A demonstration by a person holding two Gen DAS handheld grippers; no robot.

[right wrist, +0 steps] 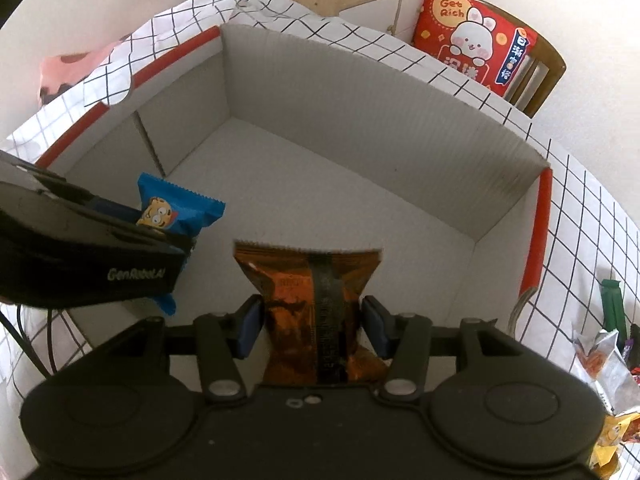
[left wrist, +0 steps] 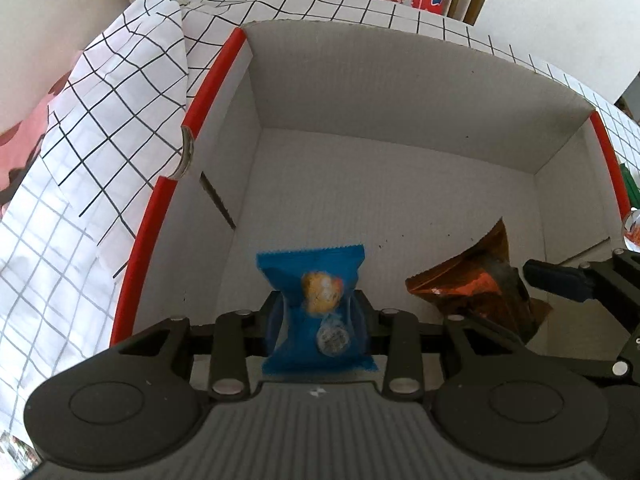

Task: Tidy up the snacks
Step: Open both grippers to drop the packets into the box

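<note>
My left gripper (left wrist: 318, 312) is shut on a blue snack packet (left wrist: 316, 276) with a cartoon face, held over the near part of a white cardboard box with red-trimmed edges (left wrist: 400, 200). My right gripper (right wrist: 312, 320) is shut on an orange-brown snack packet (right wrist: 308, 280), held over the same box (right wrist: 320, 176). The brown packet also shows in the left wrist view (left wrist: 476, 284), to the right of the blue one. The blue packet shows in the right wrist view (right wrist: 180, 212), to the left. The box floor is bare.
The box stands on a white grid-pattern cloth (left wrist: 100, 152). Several loose snack packets (right wrist: 604, 368) and a green packet (right wrist: 612, 308) lie on the cloth right of the box. A red cushion on a wooden chair (right wrist: 476, 40) stands behind.
</note>
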